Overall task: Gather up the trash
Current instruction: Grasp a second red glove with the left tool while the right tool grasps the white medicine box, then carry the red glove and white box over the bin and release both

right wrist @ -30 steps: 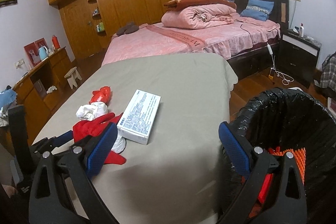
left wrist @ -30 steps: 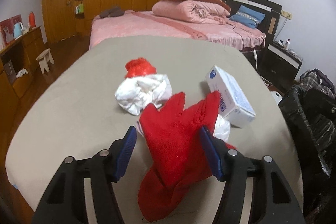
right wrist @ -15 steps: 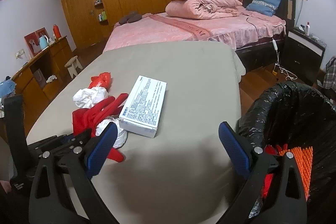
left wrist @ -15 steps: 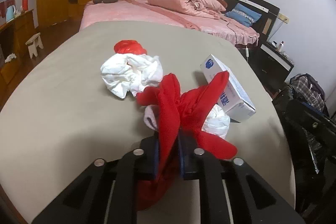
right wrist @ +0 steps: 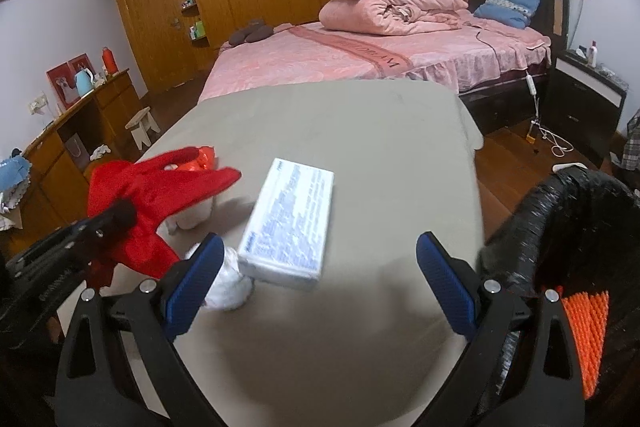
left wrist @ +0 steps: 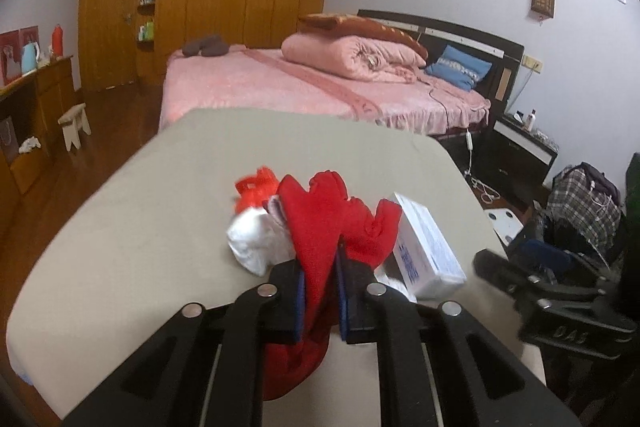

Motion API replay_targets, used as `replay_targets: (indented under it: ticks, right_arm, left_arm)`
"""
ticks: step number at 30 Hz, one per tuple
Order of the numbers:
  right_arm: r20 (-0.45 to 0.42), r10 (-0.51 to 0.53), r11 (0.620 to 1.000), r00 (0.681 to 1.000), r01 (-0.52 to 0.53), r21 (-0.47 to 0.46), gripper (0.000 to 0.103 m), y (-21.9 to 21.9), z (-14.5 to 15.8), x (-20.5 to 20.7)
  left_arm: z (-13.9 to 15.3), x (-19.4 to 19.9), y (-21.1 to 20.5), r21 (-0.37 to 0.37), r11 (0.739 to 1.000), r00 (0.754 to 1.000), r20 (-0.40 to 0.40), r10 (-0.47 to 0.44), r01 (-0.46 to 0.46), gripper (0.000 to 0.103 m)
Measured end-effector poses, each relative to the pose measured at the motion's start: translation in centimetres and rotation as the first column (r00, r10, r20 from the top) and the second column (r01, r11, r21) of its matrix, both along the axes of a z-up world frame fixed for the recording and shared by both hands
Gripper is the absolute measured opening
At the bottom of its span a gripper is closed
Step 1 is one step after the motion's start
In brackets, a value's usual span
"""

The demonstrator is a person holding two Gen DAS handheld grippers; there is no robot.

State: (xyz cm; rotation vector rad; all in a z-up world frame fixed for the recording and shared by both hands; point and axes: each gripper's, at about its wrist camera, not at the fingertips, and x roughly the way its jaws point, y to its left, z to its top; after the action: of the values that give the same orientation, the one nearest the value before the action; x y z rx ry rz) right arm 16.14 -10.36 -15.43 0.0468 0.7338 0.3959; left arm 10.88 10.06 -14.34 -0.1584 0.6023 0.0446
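Left gripper (left wrist: 320,291) is clamped on the red glove (left wrist: 316,227), lifting it off the table (left wrist: 120,227), right gripper (right wrist: 316,279) gaping empty beside the white box (right wrist: 292,219), so next it's probably swing over to the black-lined bin (right wrist: 560,227) on the right.

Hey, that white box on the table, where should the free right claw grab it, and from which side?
Grip the white box across its two long edges, coming down from above. It lies flat on the table, long axis running away from the open right claw, with its narrow width probably fitting between the pads. Its near left corner touches a white tissue wad, so grip mid-length.
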Motion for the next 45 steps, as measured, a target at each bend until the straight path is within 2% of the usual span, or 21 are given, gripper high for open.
replay_targets:
  ticks: [5, 17, 18, 20, 21, 23, 24, 28, 34, 45]
  right_arm:
    - [-0.024, 0.012, 1.0, 1.0, -0.012, -0.004, 0.094, 2.0, -0.6, 1.4]
    - [-0.118, -0.013, 1.0, 0.993, 0.011, -0.022, 0.093, 4.3, -3.5, 4.2]
    - [-0.126, -0.01, 1.0, 0.992, 0.007, -0.024, 0.091, 4.4, -3.6, 4.4]
    - [-0.147, 0.007, 1.0, 0.989, -0.01, -0.02, 0.075, 4.7, -3.8, 4.9]
    - [-0.168, 0.021, 1.0, 0.986, -0.023, -0.012, 0.072, 4.8, -4.0, 5.1]
    - [-0.194, 0.045, 0.999, 0.98, -0.043, 0.013, 0.058, 4.7, -4.2, 5.2]
    - [-0.201, 0.052, 0.999, 0.978, -0.049, 0.021, 0.058, 4.7, -4.1, 5.2]
    - [-0.177, 0.066, 0.997, 0.982, -0.059, 0.042, 0.053, 4.1, -2.8, 4.7]
    - [-0.116, 0.071, 0.997, 0.991, -0.067, 0.035, 0.053, 2.7, -0.4, 3.7]
    - [-0.019, 0.005, 0.999, 1.0, -0.004, 0.052, 0.053, -1.9, 4.4, 1.4]
  left_arm:
    - [0.6, 0.2, 0.9, 0.014, 1.0, 1.0, 0.022, 0.015, -0.015, 0.012]
    - [-1.1, 1.2, 2.1, 0.018, 0.999, 0.999, -0.016, 0.036, -0.036, 0.012]
    - [-1.2, 1.2, 2.2, 0.018, 0.999, 0.999, -0.017, 0.036, -0.036, 0.012]
    - [-1.3, 1.3, 2.3, 0.018, 0.999, 0.999, -0.018, 0.036, -0.035, 0.012]
    - [-1.3, 1.4, 2.3, 0.018, 0.999, 0.999, -0.019, 0.036, -0.036, 0.012]
    - [-1.4, 1.3, 2.3, 0.016, 0.999, 0.999, -0.02, 0.035, -0.035, 0.012]
    - [-1.4, 1.3, 2.3, 0.017, 0.999, 0.999, -0.019, 0.035, -0.035, 0.012]
    - [-1.2, 1.0, 2.2, 0.015, 0.999, 0.999, -0.01, 0.032, -0.032, 0.012]
    - [0.1, 0.7, 1.5, 0.009, 1.0, 1.0, 0.022, 0.011, -0.011, 0.012]
    - [3.1, 0.0, -1.8, -0.003, 0.998, 0.995, 0.074, -0.06, 0.06, 0.012]
